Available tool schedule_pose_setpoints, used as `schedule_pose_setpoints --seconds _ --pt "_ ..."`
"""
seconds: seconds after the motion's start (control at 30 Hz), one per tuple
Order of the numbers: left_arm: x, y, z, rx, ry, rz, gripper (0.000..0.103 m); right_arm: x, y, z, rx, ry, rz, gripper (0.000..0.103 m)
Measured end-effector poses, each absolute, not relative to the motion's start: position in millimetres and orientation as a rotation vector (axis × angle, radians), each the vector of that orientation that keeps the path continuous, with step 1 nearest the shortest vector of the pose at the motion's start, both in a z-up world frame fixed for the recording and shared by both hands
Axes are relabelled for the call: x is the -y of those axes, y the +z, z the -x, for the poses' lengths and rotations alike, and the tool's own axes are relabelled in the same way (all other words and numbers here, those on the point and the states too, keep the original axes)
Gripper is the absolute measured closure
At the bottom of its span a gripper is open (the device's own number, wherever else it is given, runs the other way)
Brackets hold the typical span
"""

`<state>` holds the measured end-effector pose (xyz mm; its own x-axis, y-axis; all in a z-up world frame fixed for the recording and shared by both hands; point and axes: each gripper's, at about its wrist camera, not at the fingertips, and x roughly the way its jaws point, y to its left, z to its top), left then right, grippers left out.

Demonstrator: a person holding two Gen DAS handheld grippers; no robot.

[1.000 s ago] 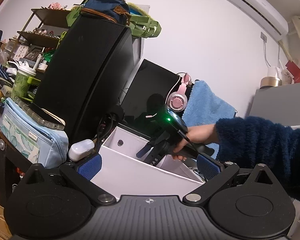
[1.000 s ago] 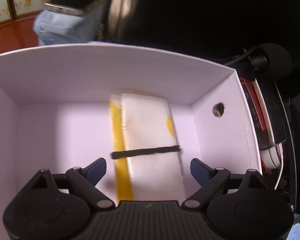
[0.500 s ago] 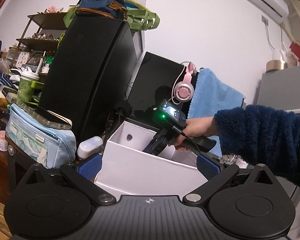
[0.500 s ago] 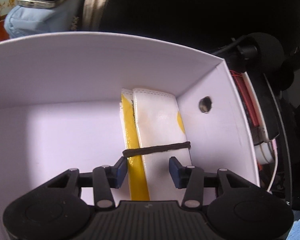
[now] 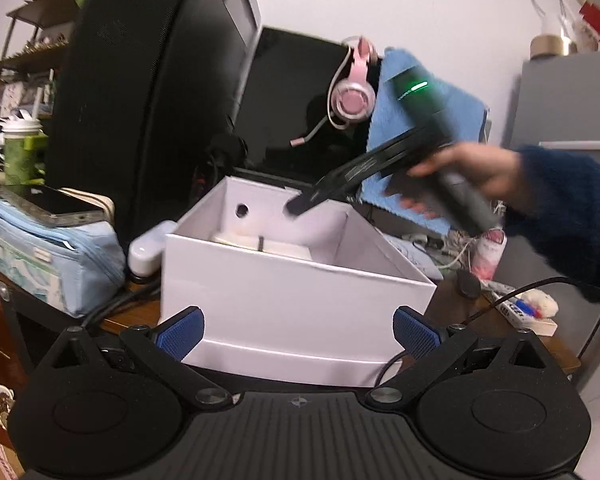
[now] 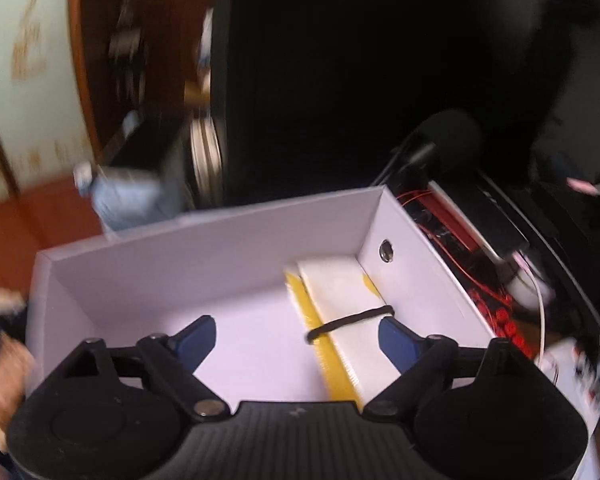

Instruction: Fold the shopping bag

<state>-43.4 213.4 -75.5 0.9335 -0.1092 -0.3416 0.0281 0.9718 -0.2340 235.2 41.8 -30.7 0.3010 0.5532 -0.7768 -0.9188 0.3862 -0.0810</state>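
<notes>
The right gripper (image 6: 296, 334) hangs over the box (image 6: 204, 248), its jaws opening with nothing pressed between them. The bag (image 6: 340, 292), folded and bound by a band (image 6: 350, 318), lies on the box floor just ahead of the jaws and toward their right finger. Its long axis runs away from the jaws to the far wall. The left gripper (image 5: 298, 332) sits outside the near wall, jaws wide apart and empty, so the right is nearer.

Wooden desk (image 5: 484, 316) crowded with a white box (image 5: 284, 300), a pale blue pouch (image 5: 56, 264), a white earbud case (image 5: 150, 250), and a tall black speaker (image 5: 140, 92).
</notes>
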Motion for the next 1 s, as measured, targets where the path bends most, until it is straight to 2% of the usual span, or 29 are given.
schedule_pose_setpoints --seconds 0.2,0.33,0.53,0.73,0.83,1.0 --pt "-177 -56 27 -0.411 0.063 0.085 0.001 6 8 -226 -0.782 0.926 0.301 0.009" --pt "-156 -49 15 -0.453 0.105 0.041 0.001 44 25 -195 -0.75 0.709 0.286 0.009" --pt "-127 -40 7 -0.442 0.076 -0.029 0.001 105 26 -155 -0.658 0.464 0.253 0.009" --pt "-93 -26 1 -0.467 -0.032 -0.106 0.001 145 23 -121 -0.662 0.345 0.196 0.009" --pt "-73 -25 5 -0.423 0.054 -0.107 0.002 153 18 -112 -0.653 0.285 0.188 0.009" --pt "-50 -27 1 -0.478 0.034 -0.096 0.001 168 12 -94 -0.67 0.287 0.183 0.009"
